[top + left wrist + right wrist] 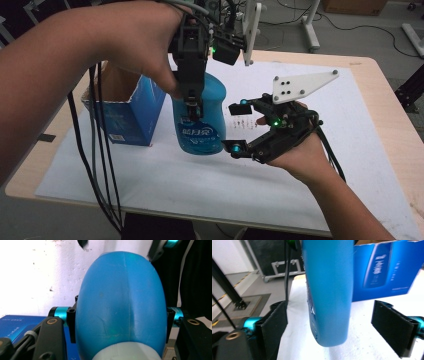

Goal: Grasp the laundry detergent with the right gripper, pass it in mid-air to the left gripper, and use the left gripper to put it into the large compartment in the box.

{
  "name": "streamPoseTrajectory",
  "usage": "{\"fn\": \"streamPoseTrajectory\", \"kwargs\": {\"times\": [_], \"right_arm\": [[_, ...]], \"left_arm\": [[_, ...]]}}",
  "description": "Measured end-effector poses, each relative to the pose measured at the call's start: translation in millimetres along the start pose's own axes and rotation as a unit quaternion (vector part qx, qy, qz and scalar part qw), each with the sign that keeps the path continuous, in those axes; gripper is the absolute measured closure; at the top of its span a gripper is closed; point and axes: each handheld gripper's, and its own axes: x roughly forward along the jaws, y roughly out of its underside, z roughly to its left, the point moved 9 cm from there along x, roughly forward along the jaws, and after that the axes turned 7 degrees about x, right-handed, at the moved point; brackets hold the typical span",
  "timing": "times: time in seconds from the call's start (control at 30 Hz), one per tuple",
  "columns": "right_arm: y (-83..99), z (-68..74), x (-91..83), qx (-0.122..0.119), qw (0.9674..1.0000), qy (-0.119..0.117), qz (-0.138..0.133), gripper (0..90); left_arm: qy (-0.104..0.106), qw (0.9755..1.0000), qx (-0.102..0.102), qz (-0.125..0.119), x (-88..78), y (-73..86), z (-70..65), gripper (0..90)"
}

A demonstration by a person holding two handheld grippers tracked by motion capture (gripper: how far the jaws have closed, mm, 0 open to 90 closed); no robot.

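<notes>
Item: blue bottle point(201, 120) | left claw point(193, 107) clamped across its shoulder | right claw point(239, 126) apart, straddling its base | I judge it rigid, slick, moderately heavy; grip narrow sides.

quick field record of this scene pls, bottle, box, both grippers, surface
bottle: blue bottle, upright, lifted above the sheet
left gripper: left gripper grips the bottle from above, jaws shut on its sides
right gripper: right gripper beside the bottle, jaws open, pads clear of it
box: blue carton, top open, left of the bottle
surface: white sheet on a wooden table
</notes>
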Motion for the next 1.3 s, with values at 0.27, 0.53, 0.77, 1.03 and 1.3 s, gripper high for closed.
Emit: {"fn": "streamPoseTrajectory", "kwargs": {"times": [0.27,0.53,0.77,1.03,1.3], "right_arm": [[-3.9,-4.2,-20.1,0.011,0.9998,0.015,-0.003,5.5],[-3.7,-10.4,-42.2,0.020,0.9985,0.041,0.030,0.6],[4.2,-10.0,-61.9,0.016,0.9910,0.051,0.123,0.7],[14.1,-15.4,-84.2,0.016,0.9679,0.069,0.241,0.8],[10.2,-24.0,-106.3,0.010,0.9418,0.090,0.324,0.8]], "left_arm": [[-0.006,0.9998,-0.016,0.001,-8.2,5.7,2.5,39.1],[-0.009,0.9993,-0.036,-0.002,-17.7,10.7,6.4,39.1],[-0.017,0.9973,-0.071,-0.011,-32.9,17.2,12.5,39.0],[-0.020,0.9925,-0.119,-0.019,-48.0,27.5,18.7,38.8],[-0.019,0.9823,-0.183,-0.033,-62.7,39.7,24.0,38.8]]}}
